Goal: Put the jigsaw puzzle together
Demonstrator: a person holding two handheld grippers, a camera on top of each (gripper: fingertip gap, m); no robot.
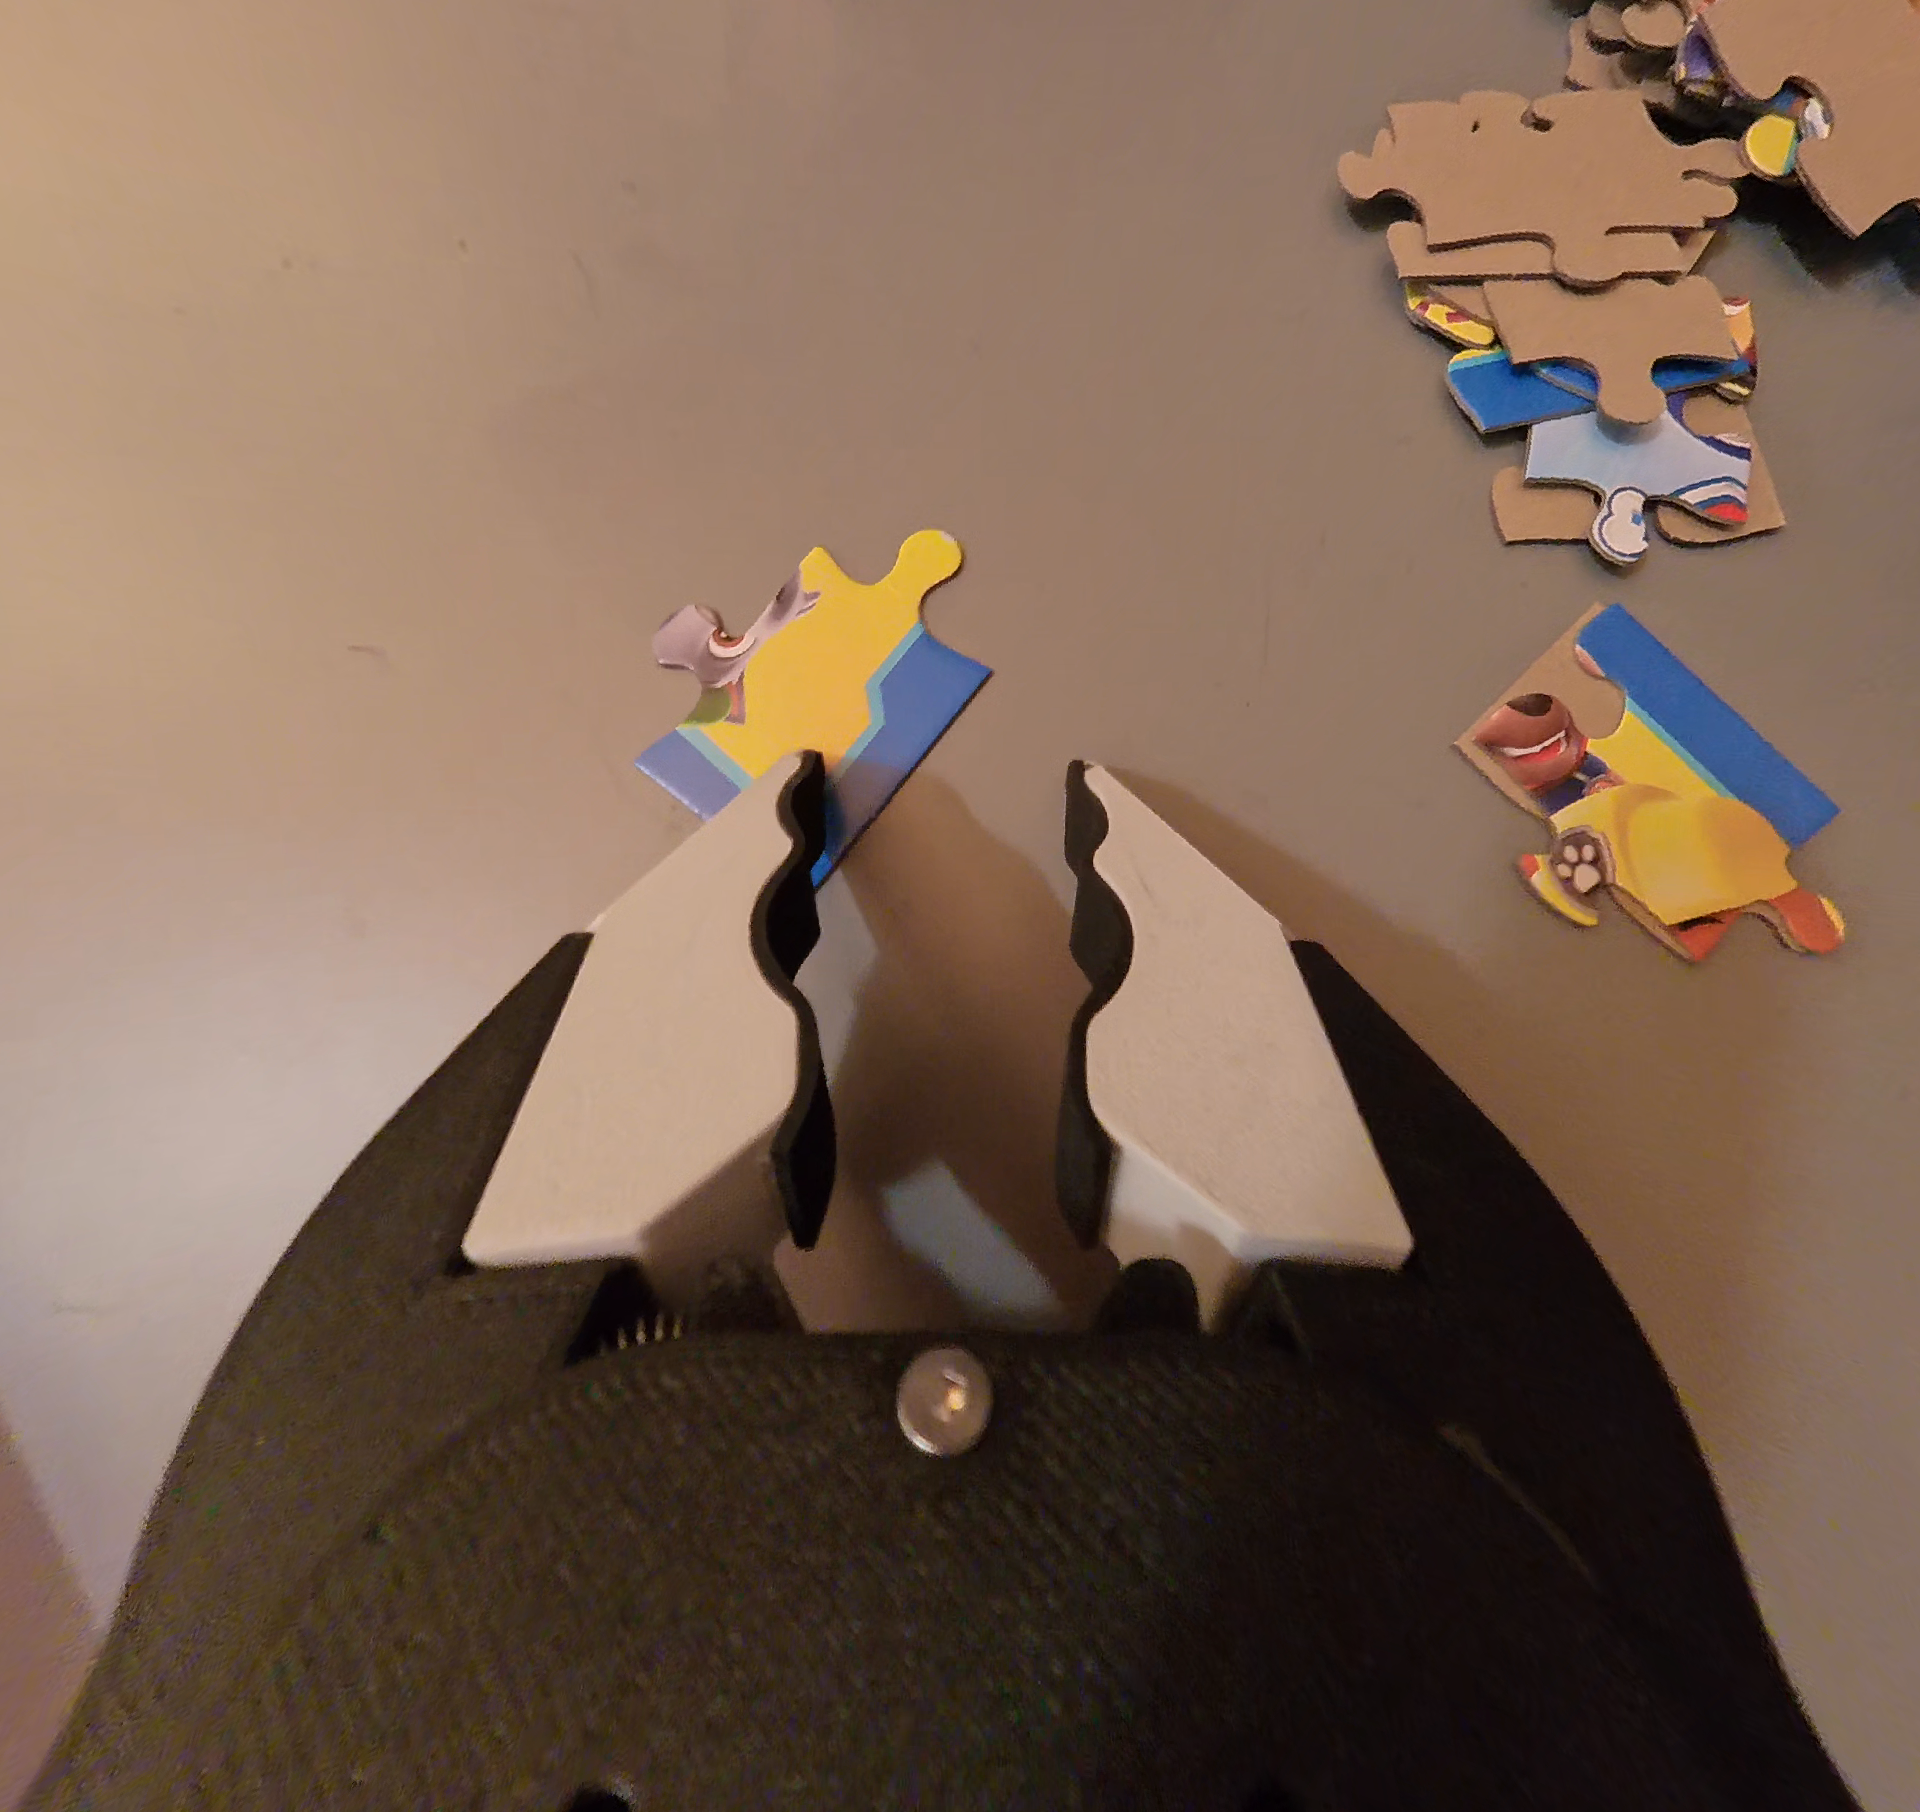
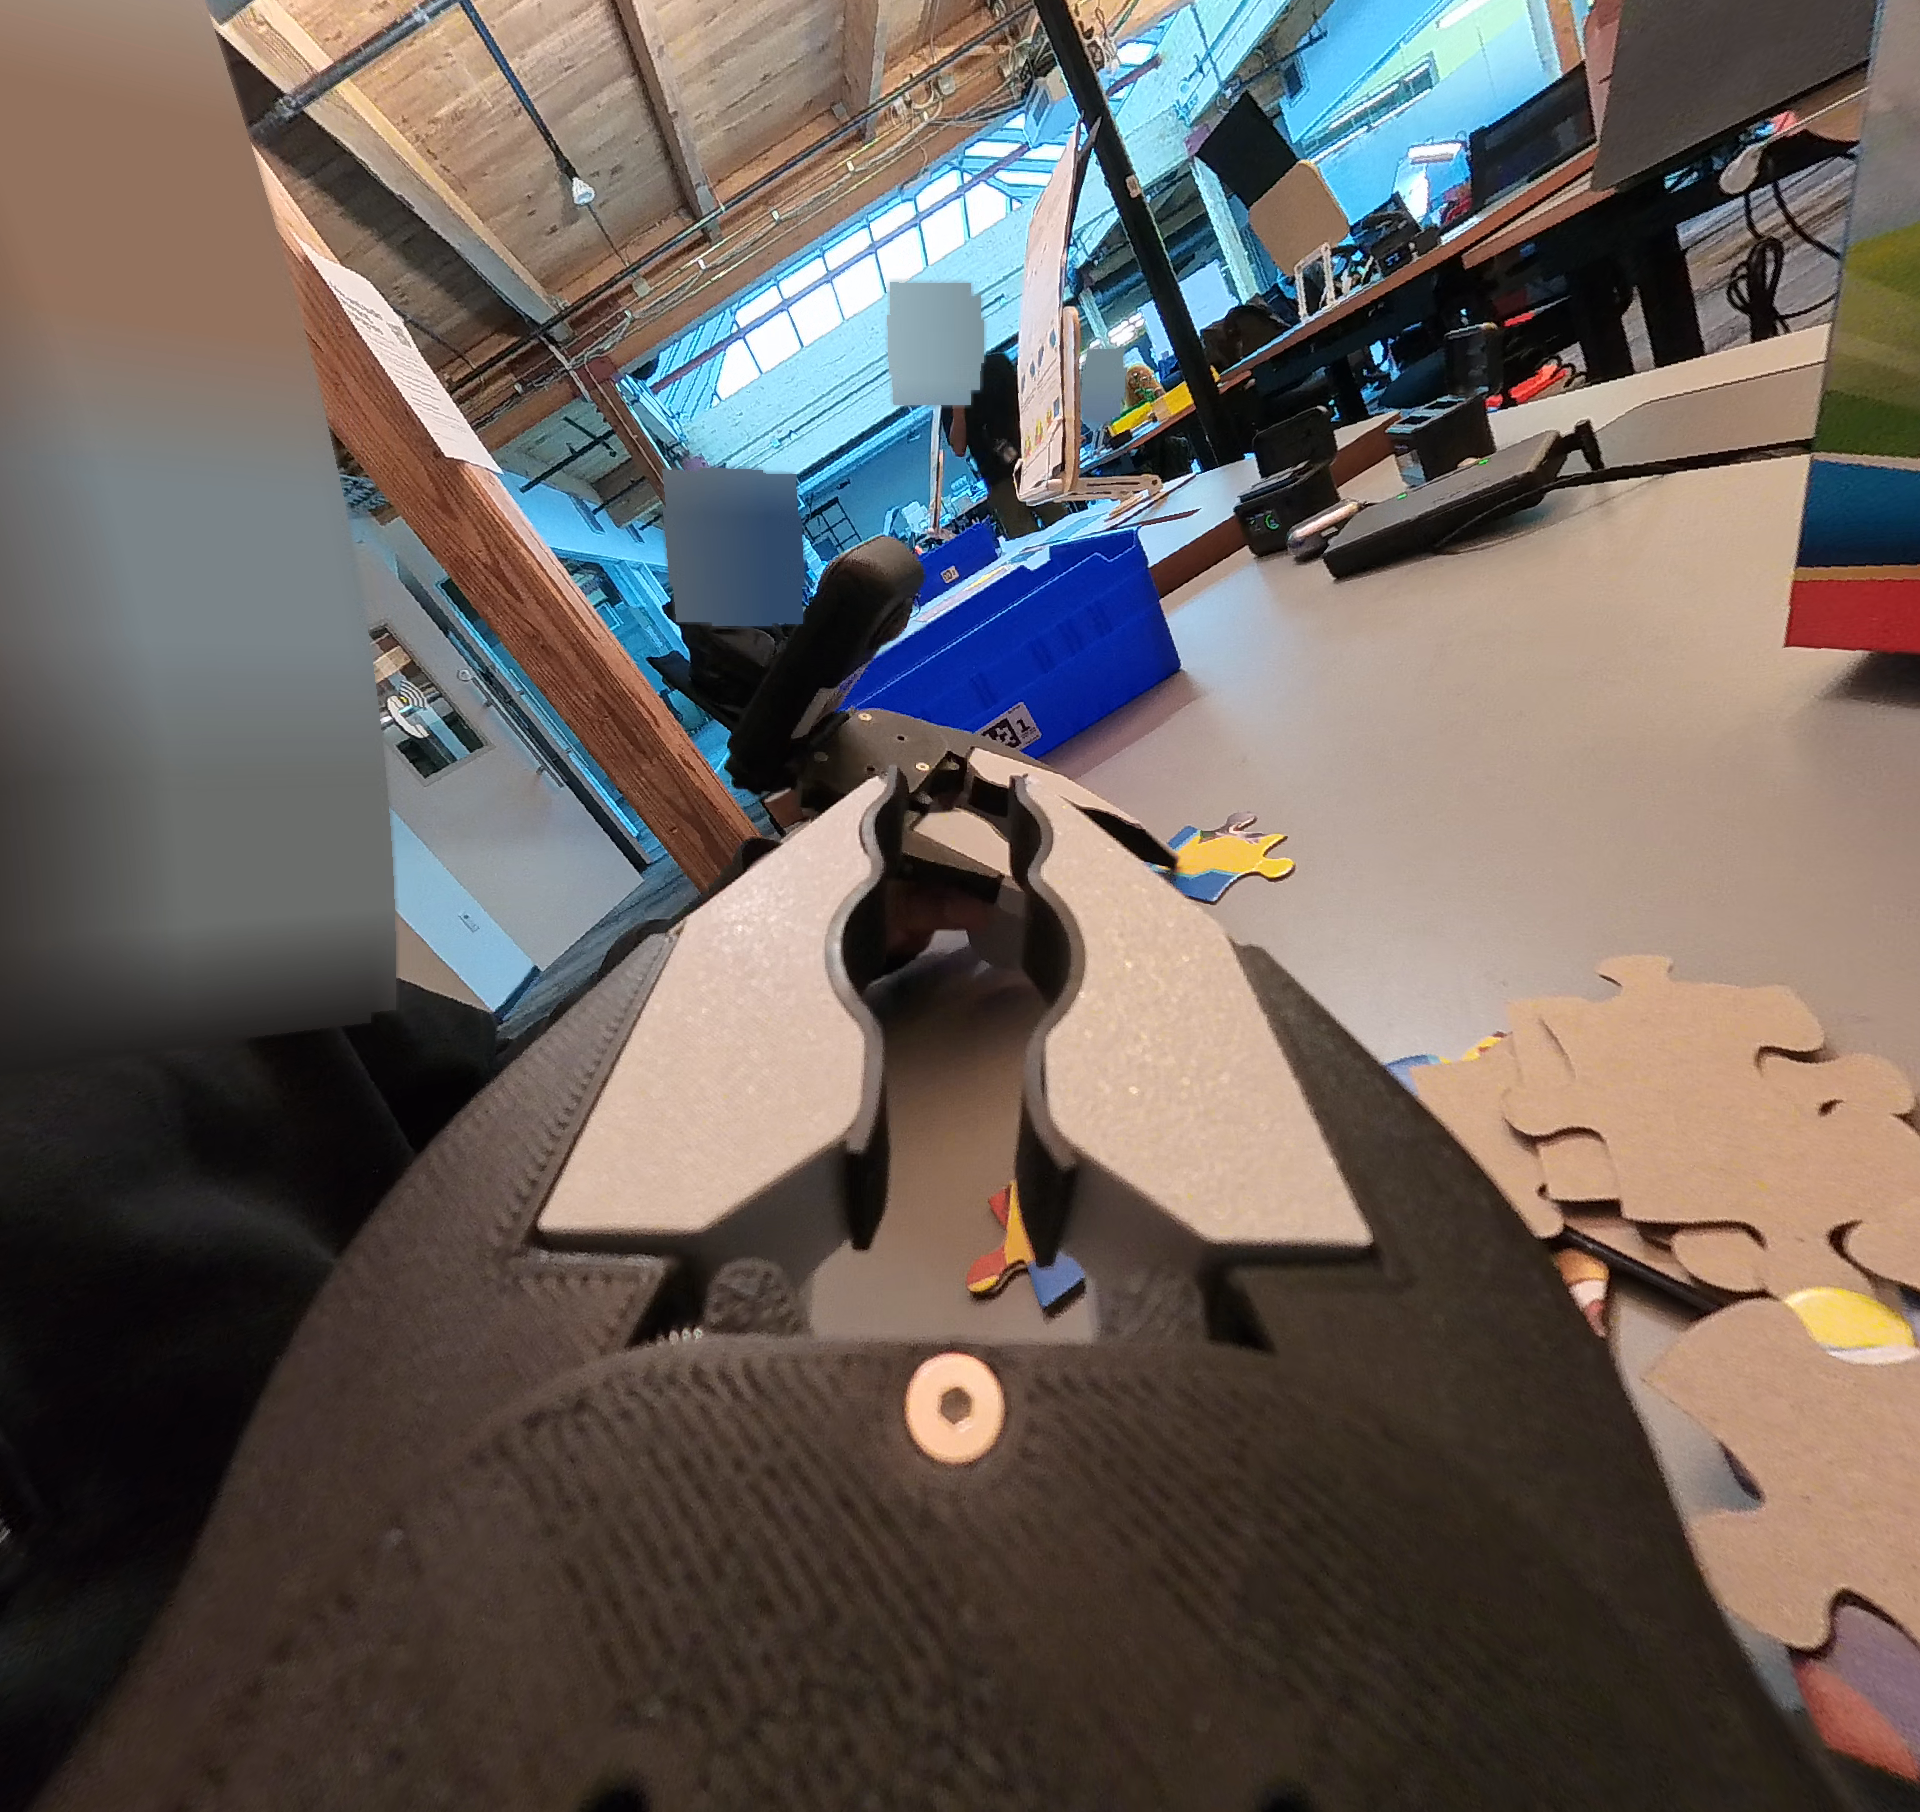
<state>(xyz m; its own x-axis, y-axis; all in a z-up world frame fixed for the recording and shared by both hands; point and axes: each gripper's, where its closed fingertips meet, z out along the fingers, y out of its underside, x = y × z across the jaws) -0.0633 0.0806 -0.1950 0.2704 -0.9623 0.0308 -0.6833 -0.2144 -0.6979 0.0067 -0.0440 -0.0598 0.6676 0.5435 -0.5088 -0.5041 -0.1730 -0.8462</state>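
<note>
The left claw (image 1: 940, 775) hangs low over the grey counter (image 1: 416, 308), its 2 fingers spread with nothing between them; the left finger (image 1: 727, 889) overlaps the near corner of a yellow-and-blue puzzle piece (image 1: 821, 682) lying flat, picture side up. Whether that tip touches the card I cannot tell. If the fingers close from here, I reckon the flat piece would just skid or tilt, since only 1 edge sits near a pad. The right claw (image 2: 951, 817) is held up off the counter, fingers narrowly apart and empty. A loose heap of pieces (image 1: 1558, 204) and a separate piece (image 1: 1652, 796) lie to the right, well apart, easy to scatter with a careless sweep.
</note>
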